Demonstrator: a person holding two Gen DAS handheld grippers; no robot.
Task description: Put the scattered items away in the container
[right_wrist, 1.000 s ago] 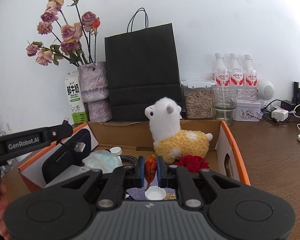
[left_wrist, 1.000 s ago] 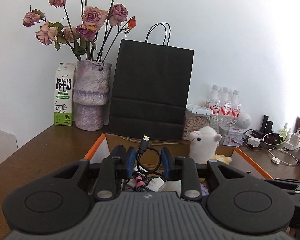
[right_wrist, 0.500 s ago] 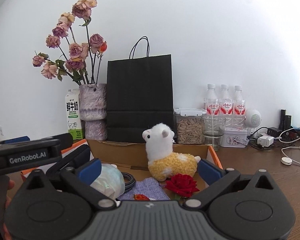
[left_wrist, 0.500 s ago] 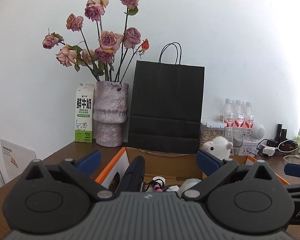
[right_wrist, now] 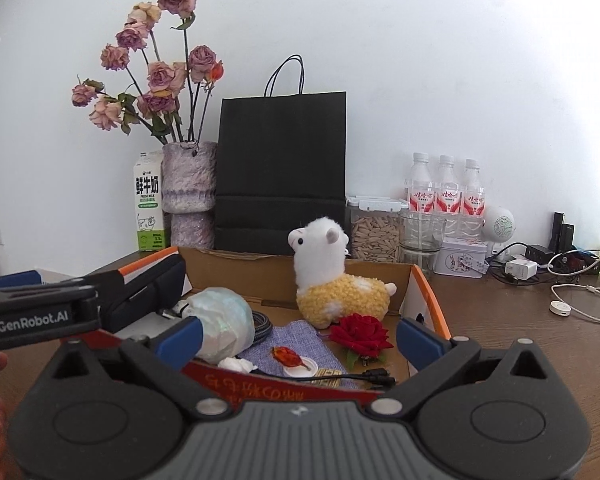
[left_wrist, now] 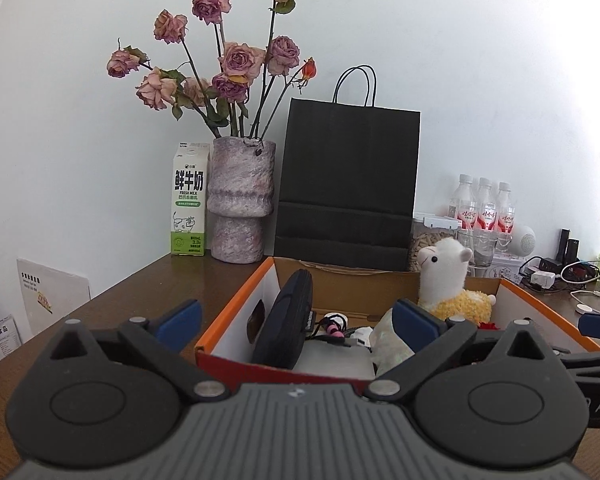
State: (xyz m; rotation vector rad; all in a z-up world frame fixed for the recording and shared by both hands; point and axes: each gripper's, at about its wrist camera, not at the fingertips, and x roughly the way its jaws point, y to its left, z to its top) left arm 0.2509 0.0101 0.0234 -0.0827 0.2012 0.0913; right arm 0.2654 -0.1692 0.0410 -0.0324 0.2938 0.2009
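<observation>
The orange-edged cardboard box (left_wrist: 236, 308) (right_wrist: 430, 300) sits on the wooden table. It holds a plush alpaca (right_wrist: 332, 280) (left_wrist: 448, 284), a red rose (right_wrist: 360, 334), a purple cloth (right_wrist: 296, 336), an orange dried flower (right_wrist: 286, 356) on a white lid, a pearly bundle (right_wrist: 220, 320), a black case (left_wrist: 286, 320) and a coiled cable (left_wrist: 334, 326). My left gripper (left_wrist: 296, 318) is open and empty in front of the box. My right gripper (right_wrist: 298, 338) is open and empty, also in front of the box.
Behind the box stand a black paper bag (left_wrist: 348, 184), a vase of dried roses (left_wrist: 240, 208), a milk carton (left_wrist: 189, 204), water bottles (right_wrist: 444, 192), a seed jar (right_wrist: 374, 234) and a glass (right_wrist: 422, 232). Chargers and cables (right_wrist: 560, 276) lie at the right.
Both grippers opened: the left let go of the cable, the right let go of the orange dried flower. Both drew back and up from the box.
</observation>
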